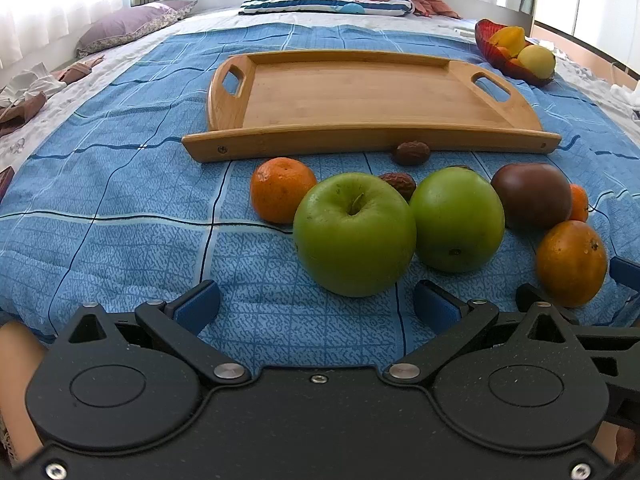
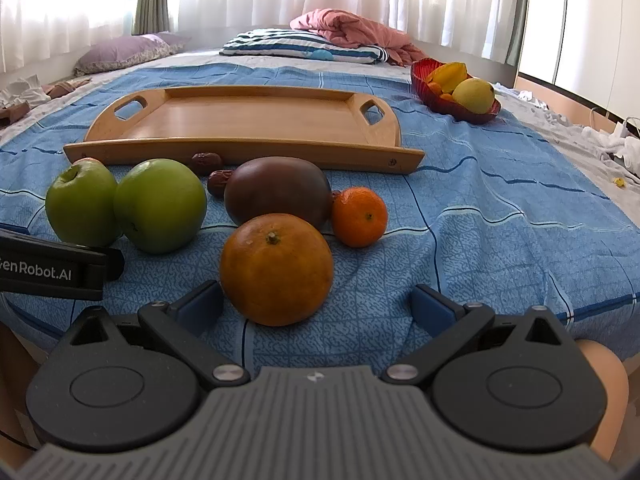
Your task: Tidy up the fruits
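Note:
Two green apples (image 1: 354,234) (image 1: 458,218), a dark purple fruit (image 1: 532,196), a large orange (image 1: 571,263), two small tangerines (image 1: 282,194) (image 2: 359,216) and dried dates (image 1: 411,153) lie on the blue bedspread in front of a bare wooden tray (image 1: 360,98). My left gripper (image 1: 316,306) is open, just short of the nearer green apple, nothing between its blue pads. My right gripper (image 2: 316,308) is open with the large orange (image 2: 276,268) sitting just ahead, between its fingers but untouched. The left gripper's finger (image 2: 56,270) shows at the left of the right wrist view.
A red bowl (image 2: 452,106) holding a yellow pear and starfruit sits at the back right of the bed. Pillows (image 1: 328,0) and a pink blanket (image 2: 348,28) lie at the head. Crumpled clothes (image 1: 24,96) lie left, white cloth (image 2: 616,144) right.

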Tool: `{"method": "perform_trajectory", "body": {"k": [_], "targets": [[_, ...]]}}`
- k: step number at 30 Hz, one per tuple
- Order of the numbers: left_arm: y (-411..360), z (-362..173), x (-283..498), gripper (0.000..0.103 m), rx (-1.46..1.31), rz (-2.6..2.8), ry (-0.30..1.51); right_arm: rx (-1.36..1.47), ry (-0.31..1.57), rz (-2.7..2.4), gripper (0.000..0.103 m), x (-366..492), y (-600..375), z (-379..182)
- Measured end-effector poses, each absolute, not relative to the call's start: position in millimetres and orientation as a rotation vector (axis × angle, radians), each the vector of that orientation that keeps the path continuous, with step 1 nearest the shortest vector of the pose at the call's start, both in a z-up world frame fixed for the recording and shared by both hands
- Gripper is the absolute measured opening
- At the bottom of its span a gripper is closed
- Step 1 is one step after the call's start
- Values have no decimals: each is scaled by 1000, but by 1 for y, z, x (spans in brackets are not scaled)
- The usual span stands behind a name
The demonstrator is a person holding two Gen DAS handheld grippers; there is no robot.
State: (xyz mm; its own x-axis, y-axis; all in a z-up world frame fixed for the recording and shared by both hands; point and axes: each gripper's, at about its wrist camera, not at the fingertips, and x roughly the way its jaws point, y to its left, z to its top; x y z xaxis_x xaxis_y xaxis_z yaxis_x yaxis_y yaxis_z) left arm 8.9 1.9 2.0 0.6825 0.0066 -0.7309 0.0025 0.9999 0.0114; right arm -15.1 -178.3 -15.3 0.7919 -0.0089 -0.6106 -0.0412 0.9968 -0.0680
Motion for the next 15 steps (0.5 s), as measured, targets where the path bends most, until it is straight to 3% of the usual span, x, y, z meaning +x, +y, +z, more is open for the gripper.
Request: {"method": "perform_trajectory", "body": {"k": [15], "targets": [[3, 4, 9, 103, 3, -4, 811, -78, 652, 21, 103, -14, -178, -12]]}}
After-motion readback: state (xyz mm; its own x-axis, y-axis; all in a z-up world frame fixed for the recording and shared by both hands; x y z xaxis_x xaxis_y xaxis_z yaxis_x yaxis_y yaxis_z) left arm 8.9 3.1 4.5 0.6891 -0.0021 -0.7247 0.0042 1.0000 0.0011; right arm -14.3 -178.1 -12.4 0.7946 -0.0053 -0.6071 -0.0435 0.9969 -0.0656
